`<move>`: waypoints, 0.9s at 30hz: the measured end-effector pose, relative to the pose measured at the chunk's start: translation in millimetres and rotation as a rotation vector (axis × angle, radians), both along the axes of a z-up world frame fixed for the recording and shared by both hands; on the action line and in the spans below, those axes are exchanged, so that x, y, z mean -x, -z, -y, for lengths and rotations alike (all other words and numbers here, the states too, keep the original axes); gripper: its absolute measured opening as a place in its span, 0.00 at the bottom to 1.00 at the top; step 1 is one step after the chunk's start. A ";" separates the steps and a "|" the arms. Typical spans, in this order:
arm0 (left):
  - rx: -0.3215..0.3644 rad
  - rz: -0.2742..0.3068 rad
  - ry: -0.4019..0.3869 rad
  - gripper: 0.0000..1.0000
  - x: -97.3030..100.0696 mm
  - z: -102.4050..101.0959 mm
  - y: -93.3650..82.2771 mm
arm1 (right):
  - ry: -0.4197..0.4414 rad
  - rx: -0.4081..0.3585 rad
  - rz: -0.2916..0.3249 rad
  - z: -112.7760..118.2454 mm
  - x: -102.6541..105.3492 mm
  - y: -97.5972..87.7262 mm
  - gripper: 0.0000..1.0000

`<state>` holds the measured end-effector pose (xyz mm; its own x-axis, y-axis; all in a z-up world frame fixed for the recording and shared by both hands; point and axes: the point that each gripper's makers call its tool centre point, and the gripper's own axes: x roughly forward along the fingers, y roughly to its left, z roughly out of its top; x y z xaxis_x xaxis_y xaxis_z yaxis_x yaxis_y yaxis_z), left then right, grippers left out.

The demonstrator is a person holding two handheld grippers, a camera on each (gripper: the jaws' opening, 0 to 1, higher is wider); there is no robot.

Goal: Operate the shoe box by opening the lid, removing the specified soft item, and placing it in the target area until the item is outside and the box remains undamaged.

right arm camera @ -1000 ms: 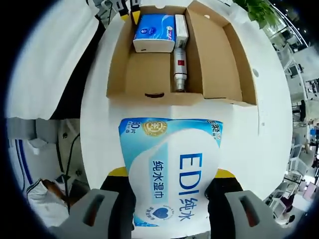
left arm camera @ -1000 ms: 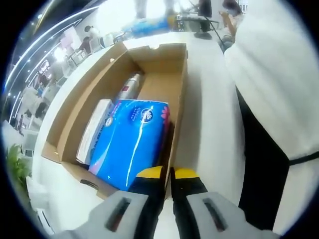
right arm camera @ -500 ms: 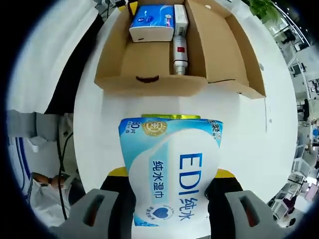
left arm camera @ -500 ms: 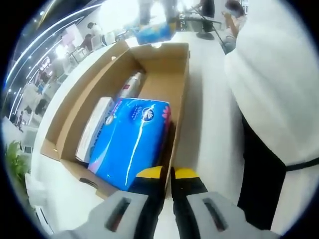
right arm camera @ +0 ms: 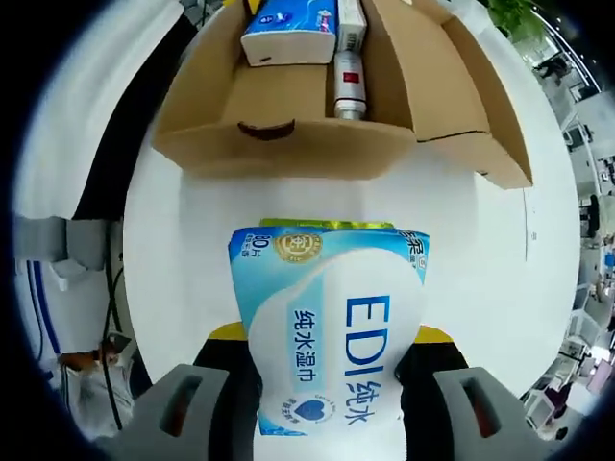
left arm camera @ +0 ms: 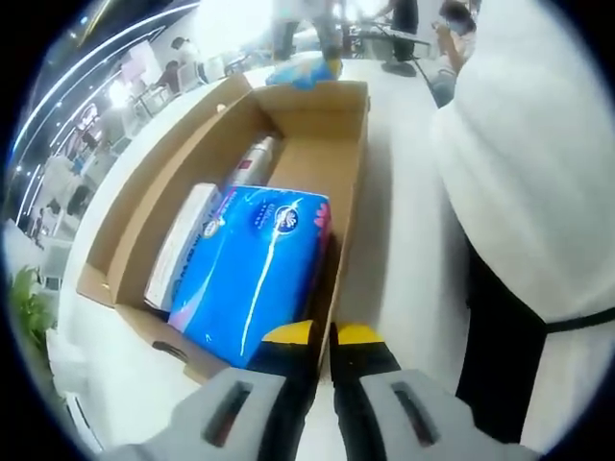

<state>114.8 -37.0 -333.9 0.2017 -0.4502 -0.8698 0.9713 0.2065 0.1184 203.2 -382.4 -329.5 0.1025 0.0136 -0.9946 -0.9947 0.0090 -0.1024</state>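
Observation:
The open cardboard shoe box [left arm camera: 351,182] lies on a white table. In it are a blue tissue pack [left arm camera: 255,274], a flat white box [left arm camera: 178,250] and a silver bottle [left arm camera: 252,163]. My left gripper [left arm camera: 324,338] is shut on the near end of the box's right wall. My right gripper [right arm camera: 332,334] is shut on a light-blue and white wet-wipes pack [right arm camera: 332,327], held over the table just outside the shoe box [right arm camera: 288,149]. In the left gripper view that wipes pack [left arm camera: 303,73] shows beyond the box's far end. A yellow-green strip [right arm camera: 327,224] peeks out behind the pack's top edge.
The white table [right arm camera: 500,250] stretches to the right of the pack. A person's white garment [left arm camera: 528,163] stands close along the table edge beside the box. Cables [right arm camera: 115,288] hang off the table's side. People and furniture are far behind.
The right gripper's camera has drawn away and sunk toward the table with the wipes pack; the box has slid to the top of that view. The left gripper keeps its hold.

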 end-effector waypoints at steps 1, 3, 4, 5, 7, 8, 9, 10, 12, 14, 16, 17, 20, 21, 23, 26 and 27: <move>0.000 -0.001 -0.001 0.05 0.0 0.0 0.1 | -0.005 0.002 -0.002 0.1 0.3 -0.1 0.57; 0.001 -0.002 -0.006 0.05 -0.4 -0.2 0.5 | -0.007 0.003 0.003 -1.0 0.1 -0.7 0.57; 0.001 -0.002 -0.007 0.05 -0.4 -0.3 0.7 | -0.009 -0.002 0.007 -1.7 -0.6 -0.4 0.57; 0.001 -0.001 -0.007 0.05 -0.5 -0.4 1.0 | -0.008 -0.005 0.004 -2.0 -0.9 1.1 0.57; 0.001 -0.001 -0.007 0.05 -0.5 -0.5 1.1 | -0.002 -0.004 0.003 -2.3 -1.2 2.8 0.57; 0.001 -0.001 -0.007 0.05 -0.6 -0.6 1.2 | -0.004 -0.004 0.004 -2.2 -1.6 3.9 0.57; 0.001 -0.002 -0.007 0.05 -0.5 -0.6 1.2 | -0.004 -0.002 0.004 -2.2 -2.0 5.6 0.57; 0.000 -0.003 -0.008 0.05 -0.4 -0.6 1.4 | -0.004 0.004 0.005 -1.8 -2.1 7.4 0.57; 0.000 -0.002 -0.005 0.05 -0.3 -0.7 1.7 | -0.005 0.005 0.004 -2.3 -1.7 8.1 0.57; 0.000 -0.001 -0.003 0.05 -0.2 -0.6 1.9 | 0.011 -0.003 -0.001 -2.8 -1.0 9.5 0.57; 0.000 -0.001 -0.001 0.05 0.0 -0.5 2.0 | 0.024 -0.011 -0.004 -3.5 -0.6 11.3 0.57; 0.000 -0.001 -0.001 0.05 0.0 -0.5 2.1 | 0.027 -0.013 -0.004 -4.0 -0.1 11.7 0.57; -0.001 -0.001 0.001 0.05 0.3 -0.5 2.2 | 0.021 -0.007 0.001 -4.0 -0.7 14.7 0.57; -0.002 0.000 0.002 0.05 0.4 -0.5 2.3 | 0.021 -0.003 0.000 -3.8 -0.7 15.0 0.57; -0.003 -0.001 0.003 0.05 0.6 -0.5 2.3 | 0.017 -0.001 0.002 -3.6 -0.9 15.3 0.57; -0.003 -0.002 0.003 0.05 0.8 -0.4 2.1 | 0.019 0.000 -0.001 -3.2 -0.6 17.6 0.57; -0.004 -0.002 0.003 0.05 0.7 -0.4 2.1 | 0.023 0.001 -0.001 -3.0 -0.3 18.5 0.57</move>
